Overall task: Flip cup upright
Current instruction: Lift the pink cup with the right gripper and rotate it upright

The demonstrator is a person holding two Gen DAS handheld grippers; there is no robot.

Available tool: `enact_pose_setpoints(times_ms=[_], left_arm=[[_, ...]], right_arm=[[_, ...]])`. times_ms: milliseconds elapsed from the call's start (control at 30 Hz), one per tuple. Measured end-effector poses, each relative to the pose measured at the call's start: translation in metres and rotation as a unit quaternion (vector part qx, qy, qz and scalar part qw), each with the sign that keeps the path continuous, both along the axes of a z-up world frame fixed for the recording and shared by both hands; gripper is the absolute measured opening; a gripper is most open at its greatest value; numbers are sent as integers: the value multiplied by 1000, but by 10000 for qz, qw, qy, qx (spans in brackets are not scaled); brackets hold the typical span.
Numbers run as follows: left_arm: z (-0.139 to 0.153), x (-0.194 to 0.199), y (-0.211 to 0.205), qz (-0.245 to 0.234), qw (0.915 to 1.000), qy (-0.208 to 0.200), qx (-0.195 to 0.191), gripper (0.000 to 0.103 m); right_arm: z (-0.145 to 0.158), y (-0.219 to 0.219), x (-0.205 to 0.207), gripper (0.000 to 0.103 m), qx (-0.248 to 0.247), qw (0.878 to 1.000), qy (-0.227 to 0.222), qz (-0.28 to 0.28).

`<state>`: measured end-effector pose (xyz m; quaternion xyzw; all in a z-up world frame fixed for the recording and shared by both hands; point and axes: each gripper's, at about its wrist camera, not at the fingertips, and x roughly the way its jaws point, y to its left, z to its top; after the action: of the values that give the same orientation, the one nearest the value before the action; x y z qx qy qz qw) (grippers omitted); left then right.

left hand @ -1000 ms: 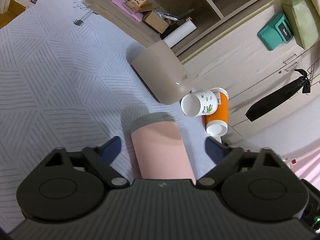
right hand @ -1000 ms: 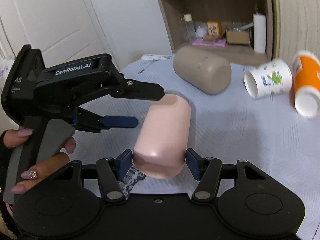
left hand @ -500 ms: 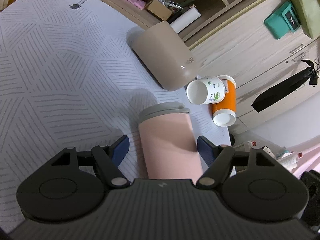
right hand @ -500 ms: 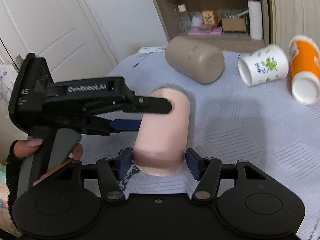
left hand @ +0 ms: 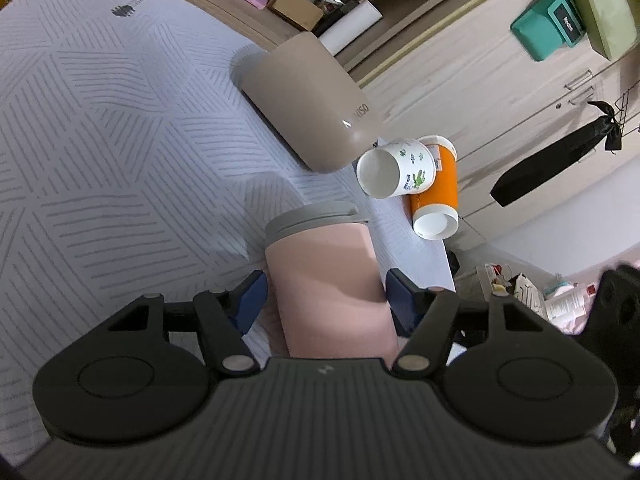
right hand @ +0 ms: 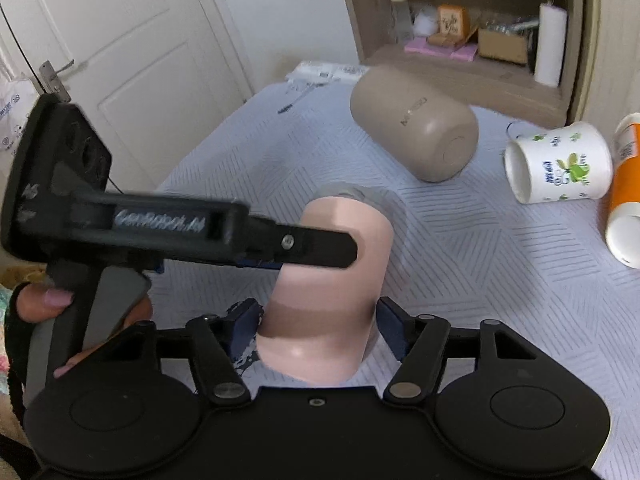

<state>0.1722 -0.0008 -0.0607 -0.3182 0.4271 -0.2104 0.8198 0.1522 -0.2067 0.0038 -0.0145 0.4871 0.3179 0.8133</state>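
Note:
A pink cup (left hand: 324, 276) with a grey rim lies between the blue pads of my left gripper (left hand: 322, 300), whose jaws stand close on both sides of it. In the right wrist view the same pink cup (right hand: 332, 292) is tilted, base toward the camera, and my right gripper (right hand: 318, 320) is shut on its base end. The left gripper's black body (right hand: 132, 236) reaches across the cup from the left, held by a hand.
On the grey striped tablecloth (left hand: 100, 140) lie a beige cup (right hand: 416, 136) on its side, a white frog-print cup (right hand: 556, 168) and an orange cup (right hand: 624, 204), all to the far right. A shelf unit (right hand: 472, 40) stands behind the table.
The left gripper has moved in over the pink cup and its jaws have narrowed around it. The right gripper has kept its hold and tipped the cup steeper.

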Motion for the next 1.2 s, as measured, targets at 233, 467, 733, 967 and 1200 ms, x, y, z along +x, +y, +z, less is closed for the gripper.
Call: enact_pose_setpoints(times_ms=[233,467,733,967,1200], left_arm=[[-7,5,-2,-95,9997,151,-180,65],[-5,-4,-4,-219,9996,-144,-118,65],[4,-31,-6,-470,9944,-937,125,65],[15,-52,4,-520,9886,-1350,411,65],[27,-58,9,-372,9815,-1636,927,64]], right_arm=[[-9,1,14,73,151,9997,202,6],[-11,-5,-8,73,270,9995,-187,-31],[-8,-12,-55,73,233,9925,-1187,182],[-1,-2,-75,72,128,9839,-1702,523],[0,11,-72,70,198,9818,-1825,489]])
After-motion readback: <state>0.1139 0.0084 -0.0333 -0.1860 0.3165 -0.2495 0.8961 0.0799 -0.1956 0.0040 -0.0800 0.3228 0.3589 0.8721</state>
